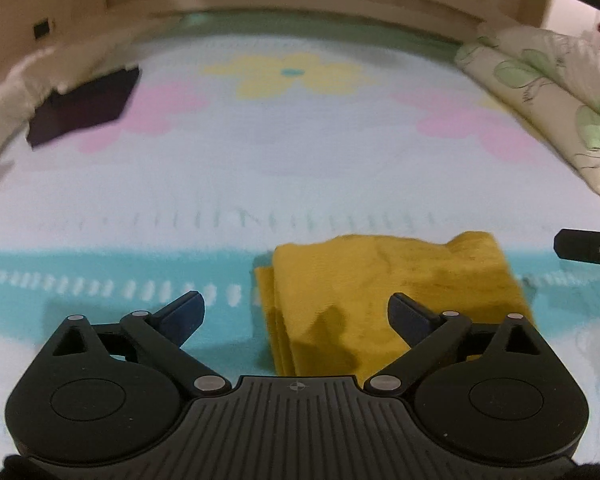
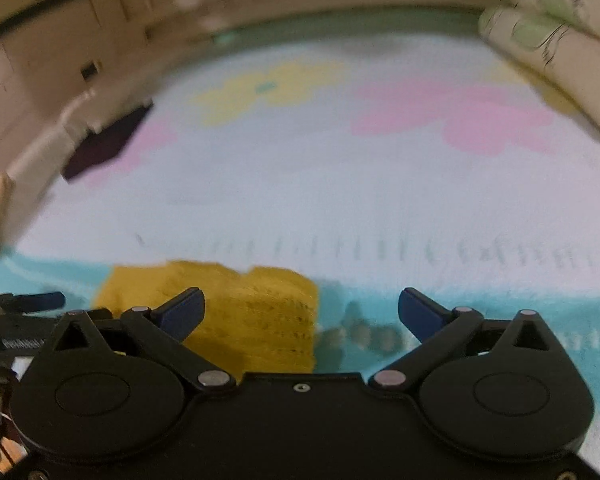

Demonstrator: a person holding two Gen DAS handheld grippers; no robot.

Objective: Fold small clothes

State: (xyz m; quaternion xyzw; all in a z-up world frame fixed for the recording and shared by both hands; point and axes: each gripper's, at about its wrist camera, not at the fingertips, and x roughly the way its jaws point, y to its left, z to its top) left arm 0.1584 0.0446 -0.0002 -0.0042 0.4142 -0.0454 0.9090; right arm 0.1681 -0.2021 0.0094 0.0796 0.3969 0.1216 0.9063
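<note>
The big bed cover [image 1: 300,168] with pink and yellow flowers spreads out in front of both my tools. Far ahead on my right lies a rolled leafy blanket [image 1: 548,92], and far ahead on my left sits a dark folded cloth [image 1: 84,104], well apart from everything else.

Close under me is the small yellow cloth [image 1: 380,292]. It lies flat on the cover, already folded over in layers — I can see the stacked edges on its left side. My left gripper [image 1: 296,312] hangs just above its near edge, jaws spread wide, holding nothing. My right gripper [image 2: 302,312] is off to the cloth's right side, also wide open and empty; only its left finger sits over the yellow cloth.

I think I have let go after a fold. Next I must judge whether it needs one more fold — if so, I should pinch a loose edge with both tools. If not, I can move it over toward the dark cloth.
</note>
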